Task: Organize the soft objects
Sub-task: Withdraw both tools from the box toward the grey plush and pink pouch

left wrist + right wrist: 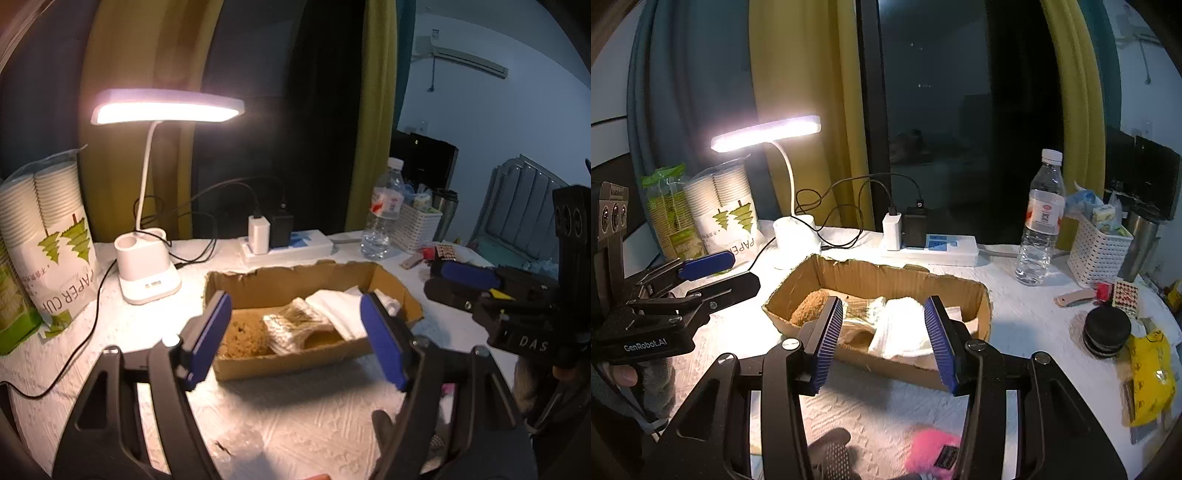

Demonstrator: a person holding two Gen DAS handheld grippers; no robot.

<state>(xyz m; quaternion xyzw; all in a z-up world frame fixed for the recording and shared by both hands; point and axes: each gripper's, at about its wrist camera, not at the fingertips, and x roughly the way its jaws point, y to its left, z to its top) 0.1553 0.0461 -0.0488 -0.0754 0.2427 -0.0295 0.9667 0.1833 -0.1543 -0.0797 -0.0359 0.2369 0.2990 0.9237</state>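
Nearest the right wrist camera, a dark glove [833, 456] and a fluffy pink item [932, 448] lie on the white textured tabletop [886, 406] at the bottom of the view, below the right gripper [884, 341], whose blue-padded fingers stand apart with nothing between them. Going from the left, the left gripper [713, 275] hangs over the table edge, a hand [622, 374] wrapped around its handle; seen through its own camera, the left gripper [295, 338] has its fingers spread wide and empty. Behind it stand a bag of paper cups [726, 210] and a lit white desk lamp [768, 133]. In the middle sits an open cardboard box [886, 282] with torn edges, which holds the soft things: a brown fuzzy piece [809, 312] at its left end, a striped folded cloth [864, 314] touching it, and a white folded cloth [903, 326] at the right. Both grippers point toward this box from the near side without touching it. Behind the box a white power strip [934, 251] carries a white and a black charger. Further right stand a clear water bottle [1039, 221], a white basket [1099, 256], a black round lid [1106, 328] and a yellow packet [1150, 384].
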